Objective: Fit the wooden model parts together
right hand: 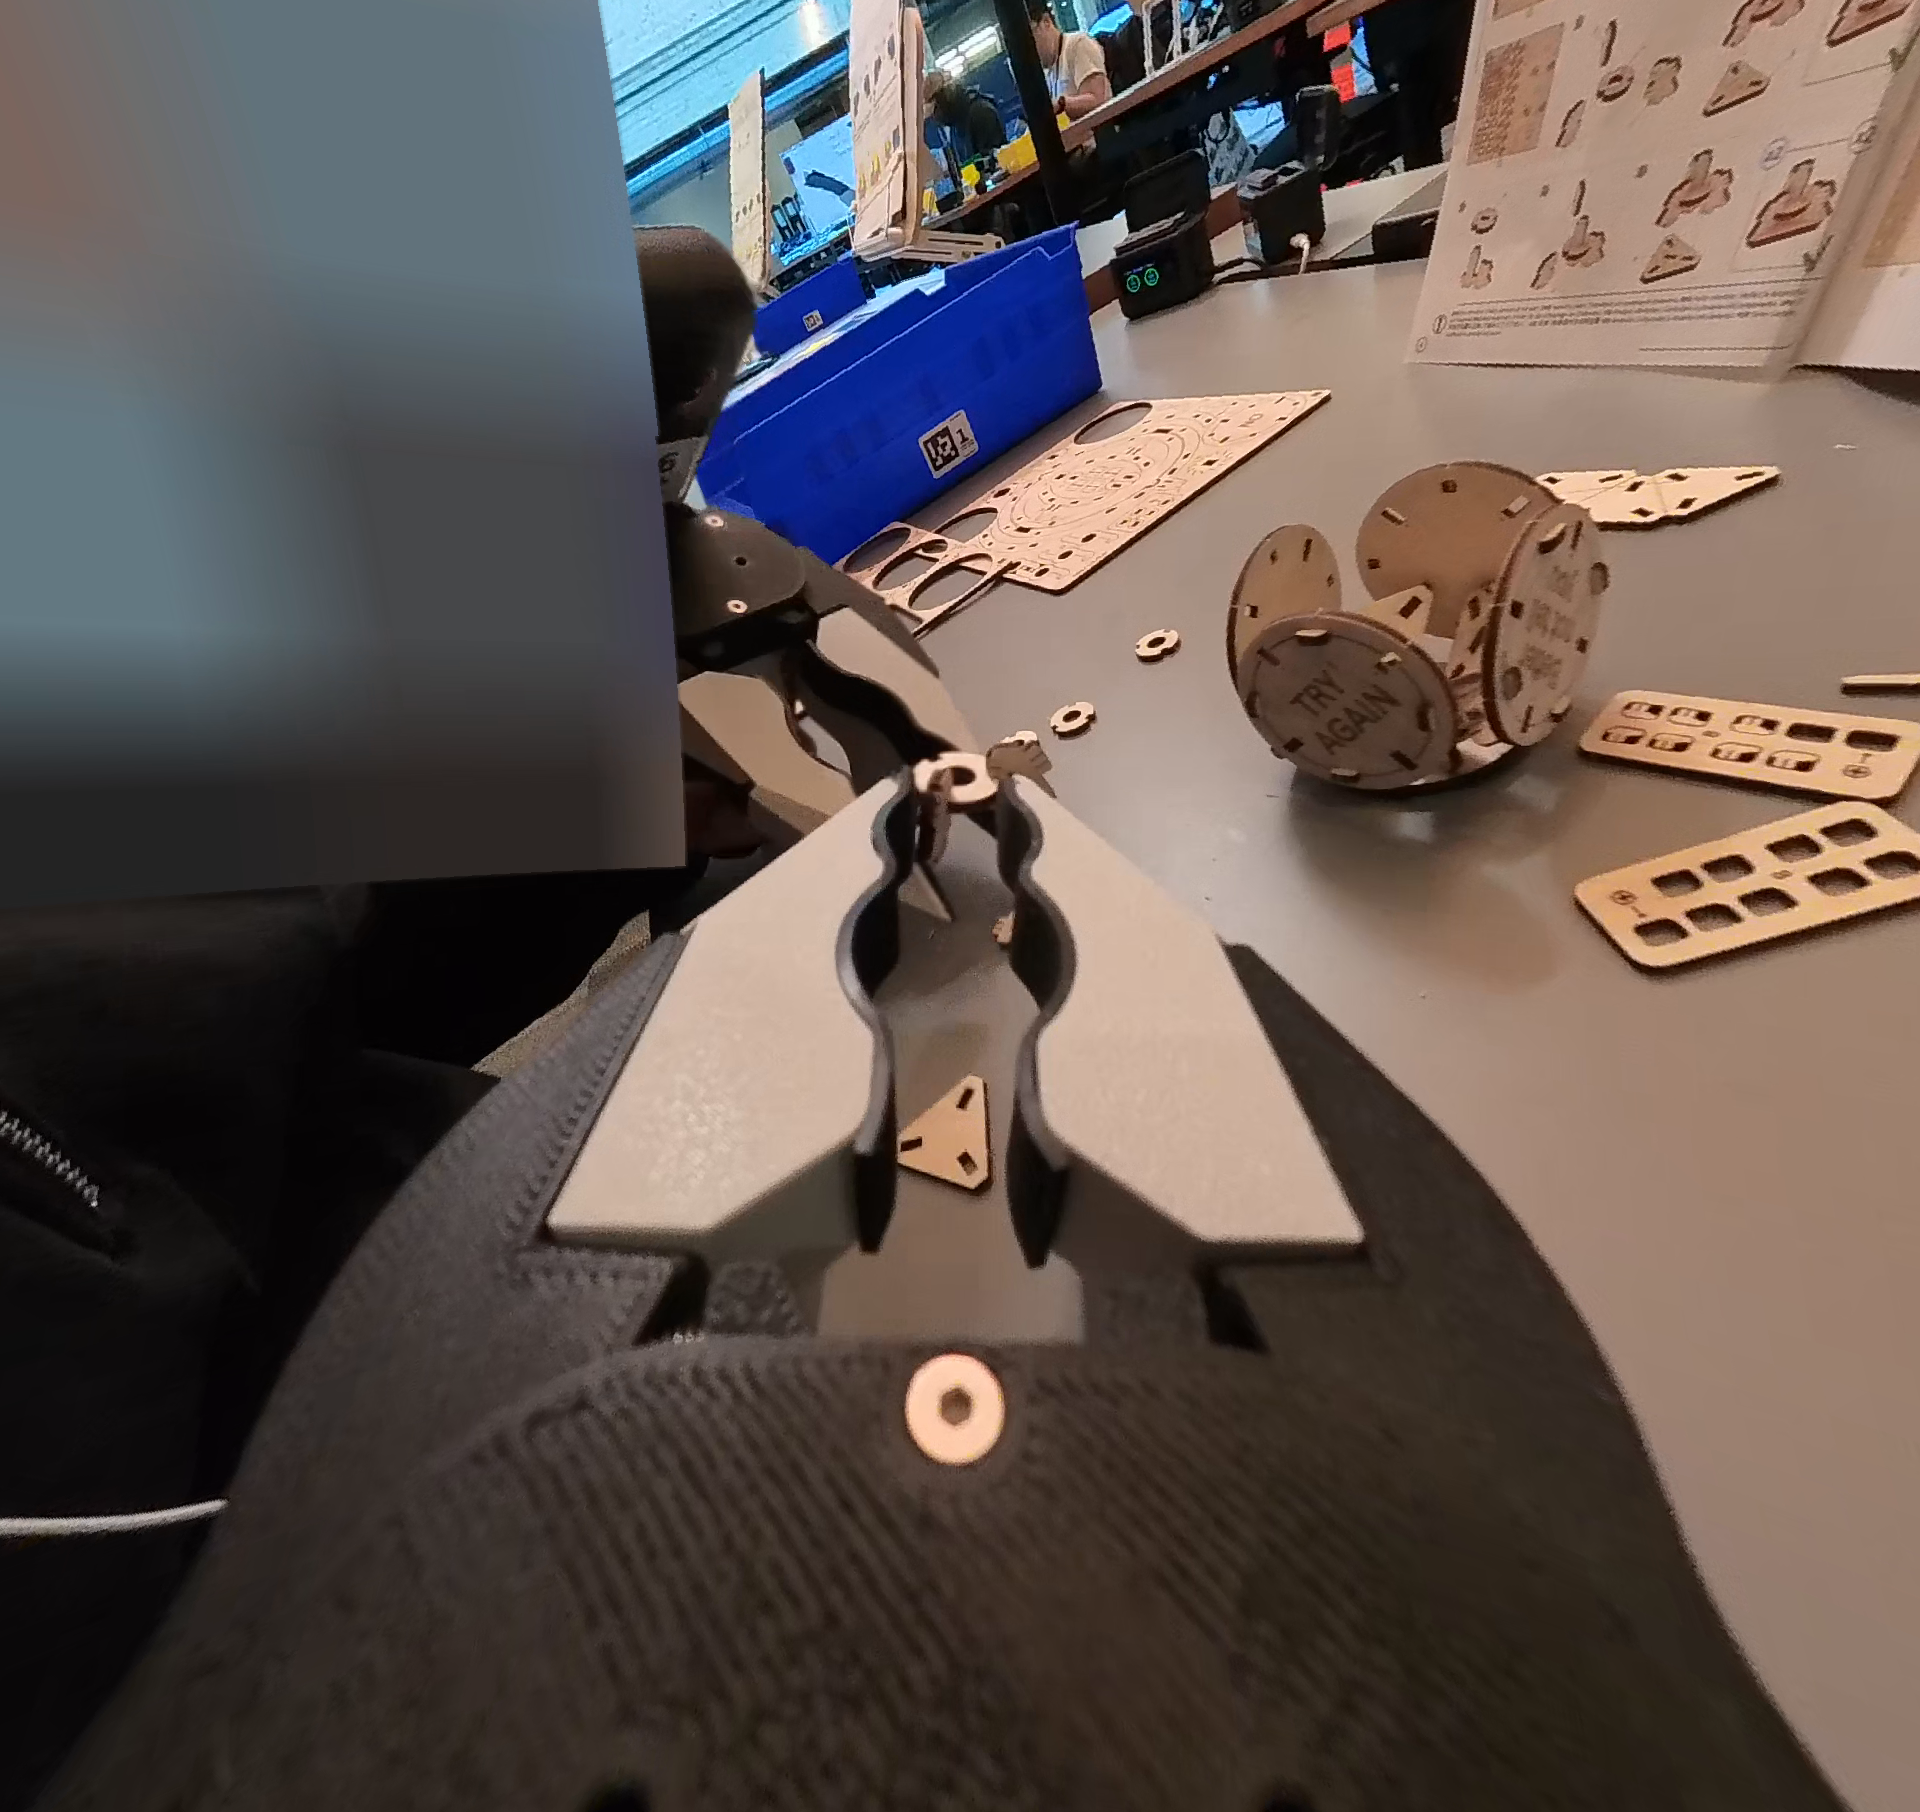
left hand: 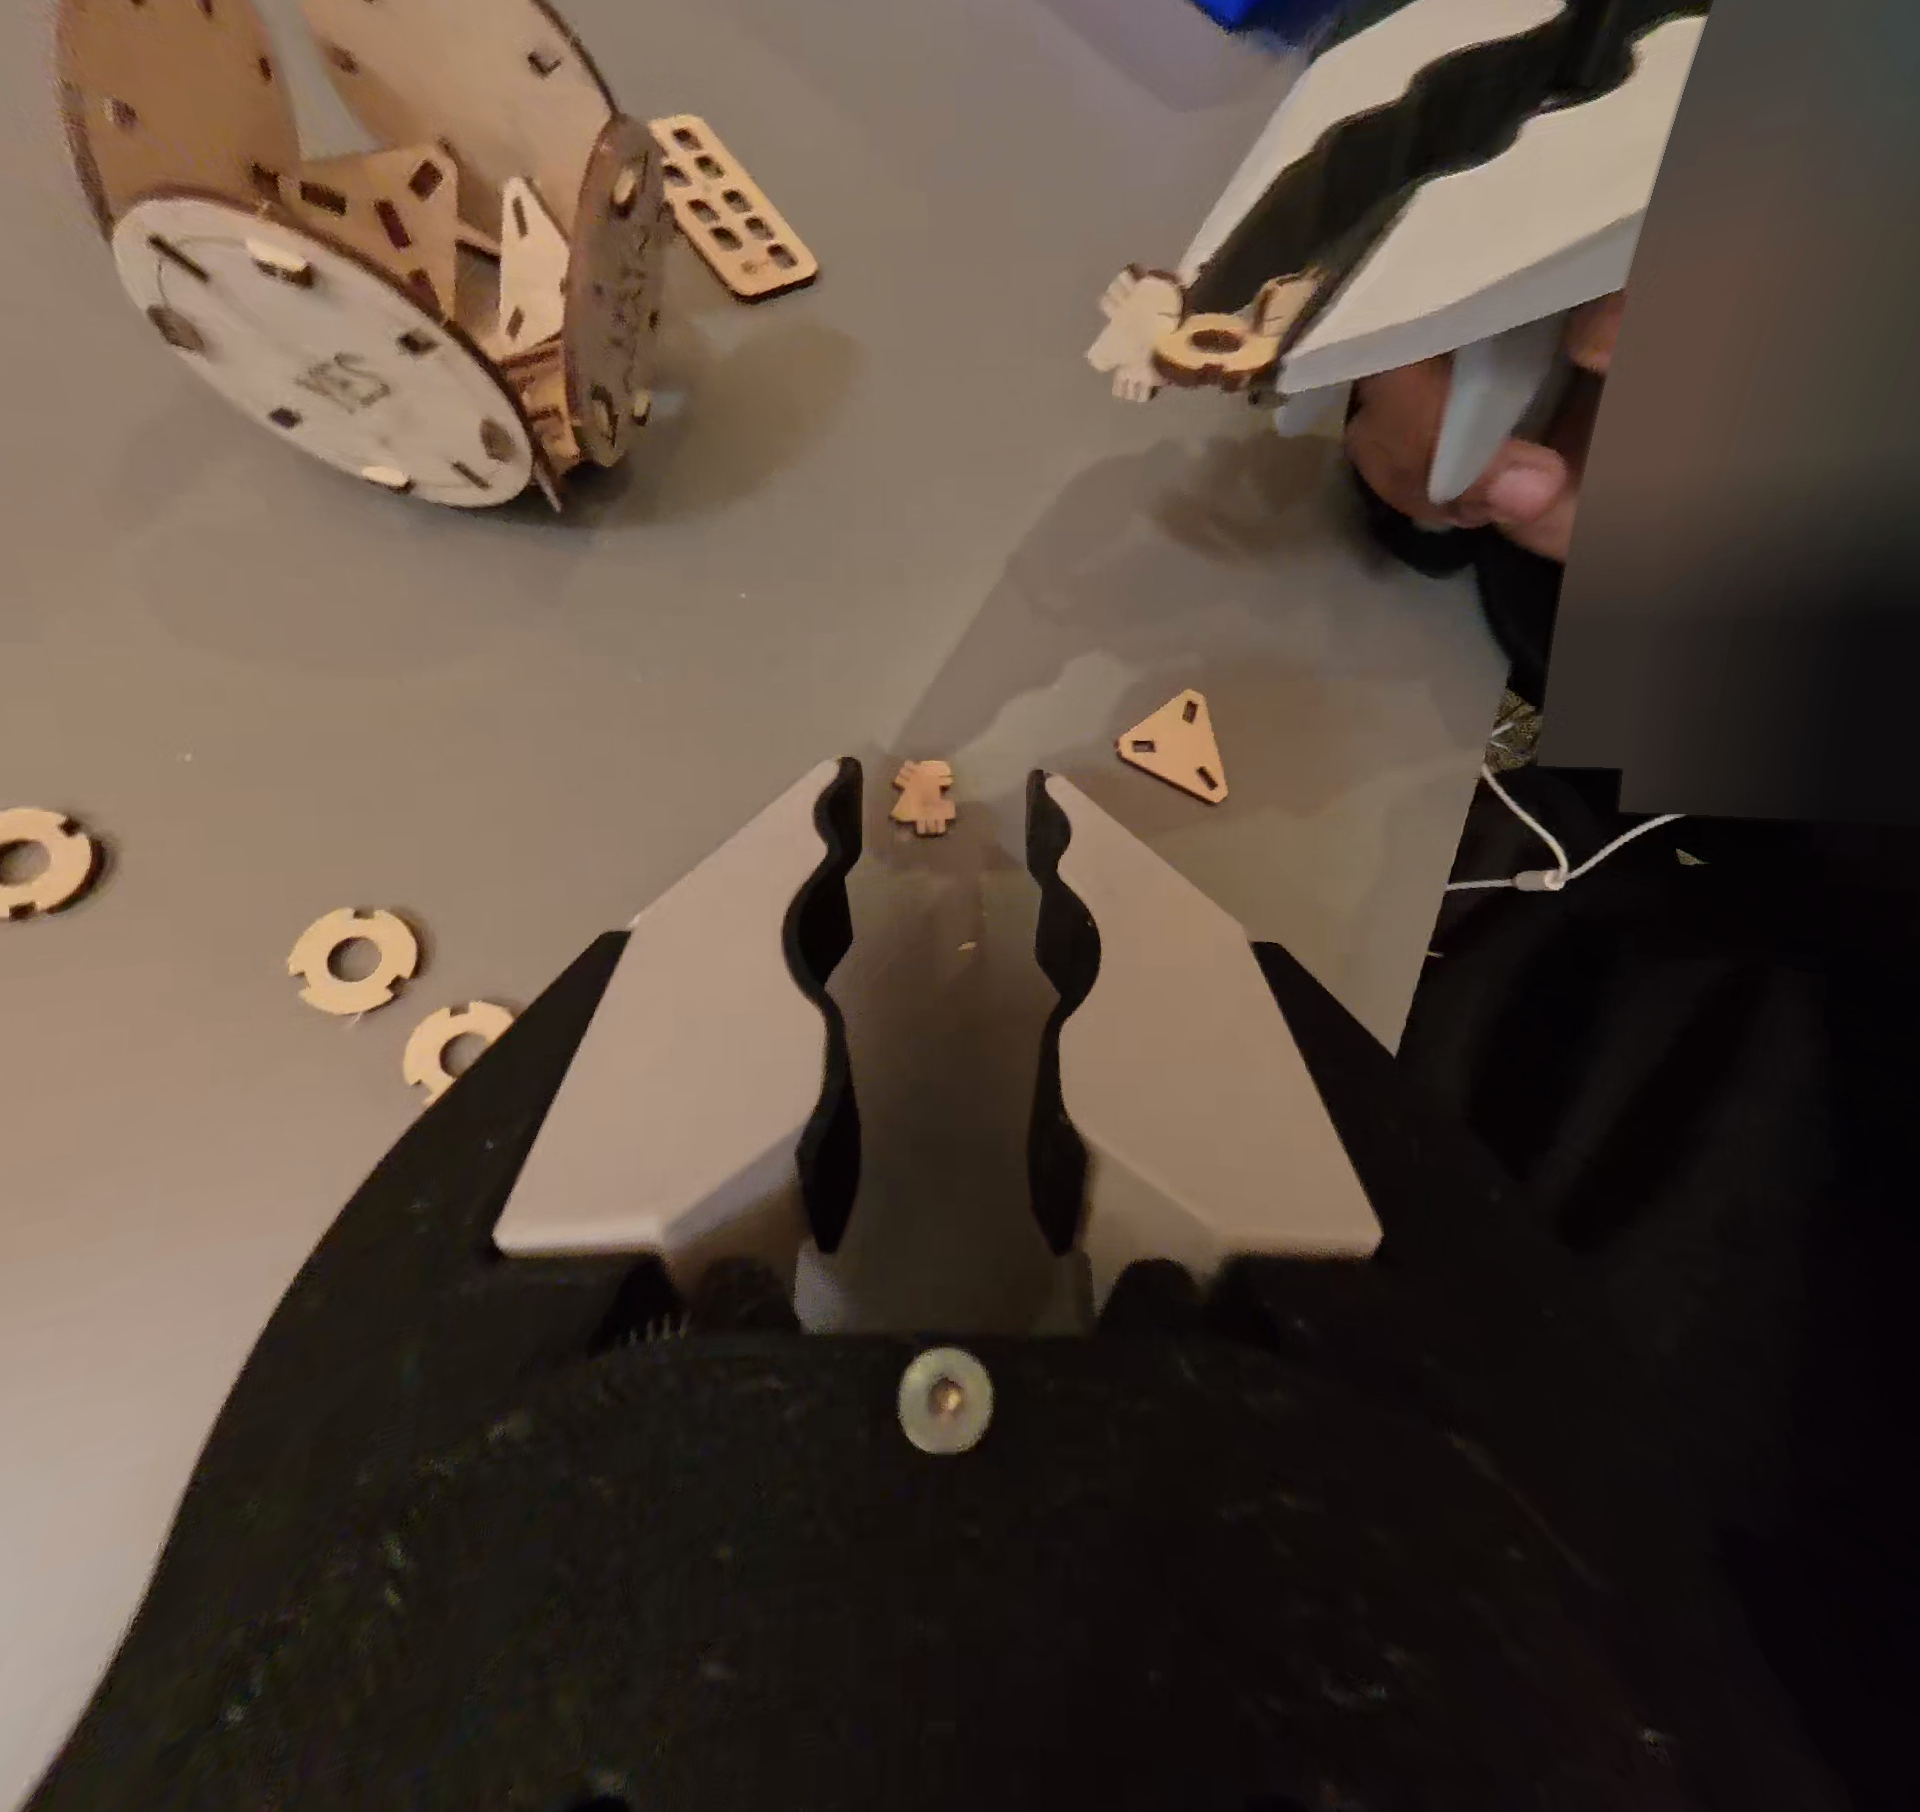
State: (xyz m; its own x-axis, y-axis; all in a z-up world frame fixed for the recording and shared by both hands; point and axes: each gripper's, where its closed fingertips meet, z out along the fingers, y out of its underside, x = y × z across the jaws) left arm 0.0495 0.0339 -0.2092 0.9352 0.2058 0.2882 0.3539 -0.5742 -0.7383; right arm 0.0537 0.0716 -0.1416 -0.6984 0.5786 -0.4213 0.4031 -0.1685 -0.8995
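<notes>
Left gripper stood parted and unladen above a grey table, a small wooden connector between its tips. Right gripper clamped a wooden ring assembly; workshop benches lay beyond.

On the grey tabletop, a small flat wooden key-shaped piece lies just beyond the left gripper, with a wooden triangular plate to its right. Notched wooden rings lie to the left — a wooden assembly of slotted discs stands farther back — while the right gripper holds a small wooden ring-and-pin piece above the tabletop.
</notes>
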